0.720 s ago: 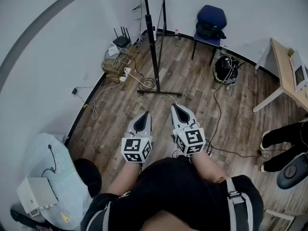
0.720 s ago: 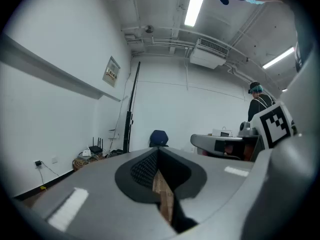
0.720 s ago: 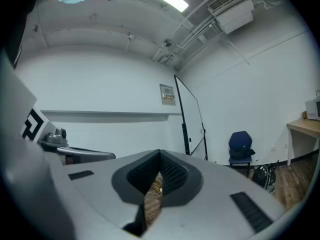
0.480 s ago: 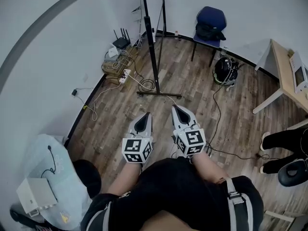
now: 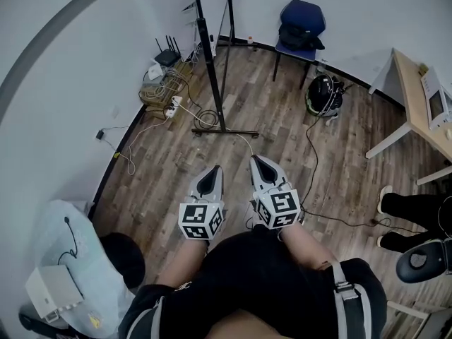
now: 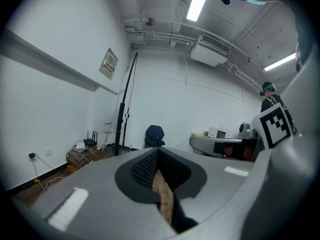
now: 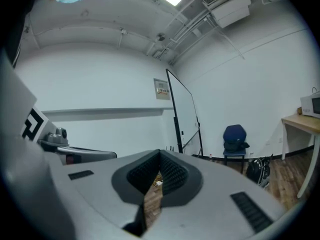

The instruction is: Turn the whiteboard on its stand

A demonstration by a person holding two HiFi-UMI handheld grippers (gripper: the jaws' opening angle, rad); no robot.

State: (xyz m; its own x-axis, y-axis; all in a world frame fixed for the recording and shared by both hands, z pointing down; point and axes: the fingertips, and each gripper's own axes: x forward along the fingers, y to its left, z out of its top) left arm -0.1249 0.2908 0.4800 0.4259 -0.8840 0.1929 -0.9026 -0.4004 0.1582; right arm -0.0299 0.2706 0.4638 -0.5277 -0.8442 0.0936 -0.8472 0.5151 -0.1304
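Observation:
The whiteboard's stand [image 5: 206,62] rises as black posts from a flat foot [image 5: 224,131] on the wooden floor, a step or so ahead of me. In the right gripper view the whiteboard [image 7: 186,115] stands nearly edge-on, close to the white wall. The left gripper view shows only its dark post [image 6: 124,106]. My left gripper [image 5: 210,173] and right gripper [image 5: 257,162] are held side by side near my waist and point at the stand, well short of it. Both are shut with nothing between the jaws.
A blue chair [image 5: 301,21] with a dark bag stands by the far wall, a black pack [image 5: 323,95] on the floor near it. A router and tangled cables [image 5: 164,76] lie left of the stand. A wooden desk [image 5: 418,97] and another person's legs [image 5: 413,210] are at the right.
The view has shifted a little, so the stand and chair sit slightly higher and further left. The other person's feet at the right have moved. Both grippers keep their place and stay shut.

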